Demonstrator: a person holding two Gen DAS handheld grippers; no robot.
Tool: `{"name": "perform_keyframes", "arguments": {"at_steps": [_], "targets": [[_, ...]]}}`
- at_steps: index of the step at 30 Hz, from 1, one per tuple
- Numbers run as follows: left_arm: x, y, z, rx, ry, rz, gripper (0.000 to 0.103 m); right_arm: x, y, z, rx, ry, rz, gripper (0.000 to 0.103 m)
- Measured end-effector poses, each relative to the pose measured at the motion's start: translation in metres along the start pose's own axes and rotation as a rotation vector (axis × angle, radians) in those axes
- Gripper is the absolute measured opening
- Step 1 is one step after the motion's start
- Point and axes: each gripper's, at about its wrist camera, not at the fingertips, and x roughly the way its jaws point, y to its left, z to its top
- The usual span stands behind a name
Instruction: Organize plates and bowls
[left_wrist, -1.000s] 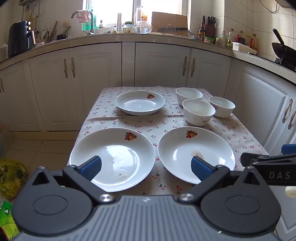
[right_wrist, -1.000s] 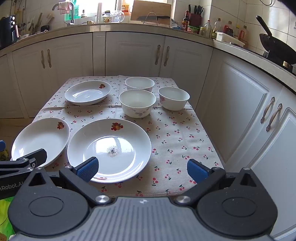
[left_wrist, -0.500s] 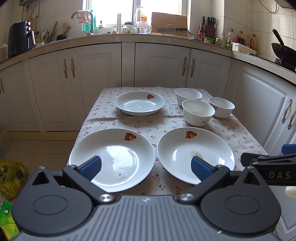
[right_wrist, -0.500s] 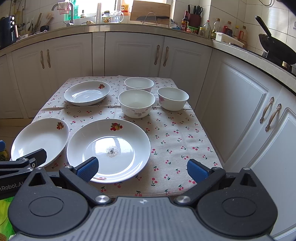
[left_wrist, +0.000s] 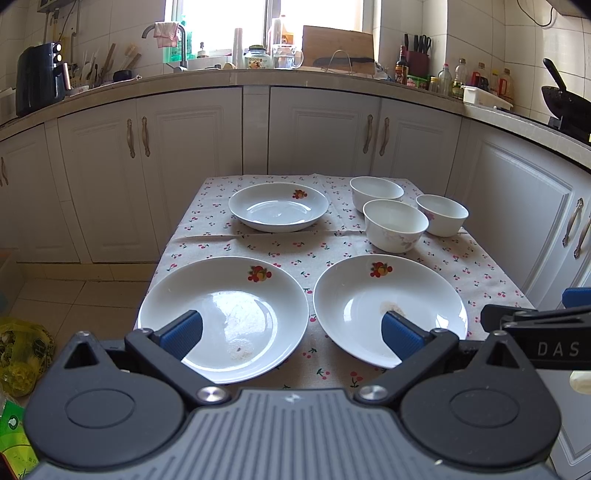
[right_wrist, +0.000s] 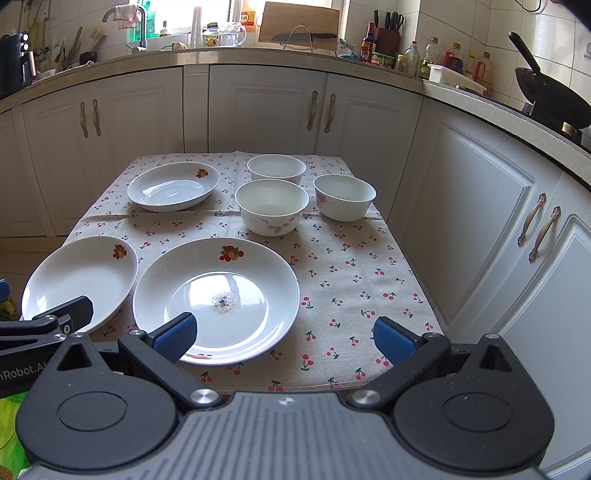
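Three plates (left_wrist: 223, 317), three bowls (left_wrist: 395, 224), glazed ceramic: judged stiff, slippery, breakable; best gripped at rims. Bowls lie beyond the plates. Left gripper (left_wrist: 291, 334) and right gripper (right_wrist: 282, 338): fingers wide, nothing held.

**What you cannot see from here**

In your left wrist view, the near rims of the left plate (left_wrist: 221, 317) and right plate (left_wrist: 388, 310) sit behind the gripper body. The far bowl (left_wrist: 375, 190) is partly covered by the middle bowl (left_wrist: 395, 225). In your right wrist view, the left plate (right_wrist: 79, 277) is partly hidden by the other gripper's finger. The bottle labels on the counter are too small to read.
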Motion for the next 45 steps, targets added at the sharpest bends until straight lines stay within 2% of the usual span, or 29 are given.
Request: {"name": "perform_keyframes", "arguments": {"at_steps": [35, 45], "targets": [[-0.005, -0.006, 0.003, 0.000, 0.002, -0.001, 0.102, 0.002, -0.001, 0.000, 0.001, 0.002, -0.006, 0.103], [0.009, 0.003, 0.002, -0.004, 0.003, -0.017, 0.102, 0.006, -0.001, 0.004, 0.003, 0.014, 0.000, 0.103]]}}
